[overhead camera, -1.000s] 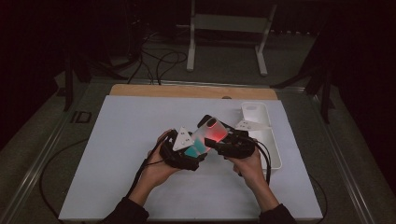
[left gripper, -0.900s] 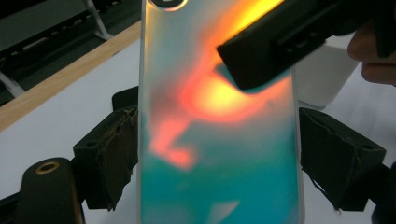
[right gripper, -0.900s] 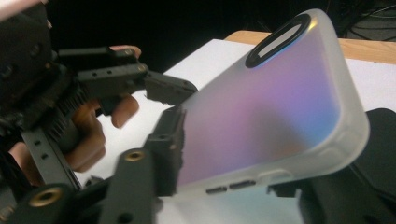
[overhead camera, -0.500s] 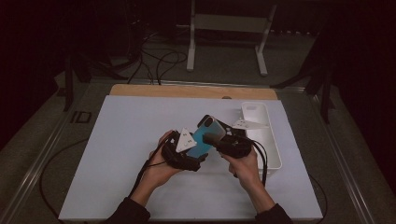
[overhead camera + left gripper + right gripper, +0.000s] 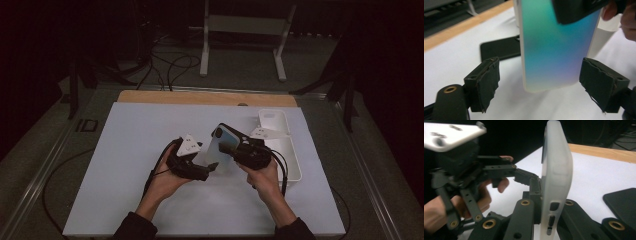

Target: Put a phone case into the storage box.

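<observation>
Above the white table [image 5: 125, 165], we clamp the phone case [image 5: 216, 150] upright in our right gripper [image 5: 240, 149], while our left gripper [image 5: 544, 85] spreads its pads wide around its lower end, not touching.

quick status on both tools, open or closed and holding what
left tool: open, jaws on either side of the phone case, not touching it
right tool: closed on the phone case, holding it upright

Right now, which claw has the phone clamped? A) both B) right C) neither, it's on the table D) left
B: the right claw is shut on the phone edge, while the left claw stands open, its pads clear on either side of the phone.
</observation>
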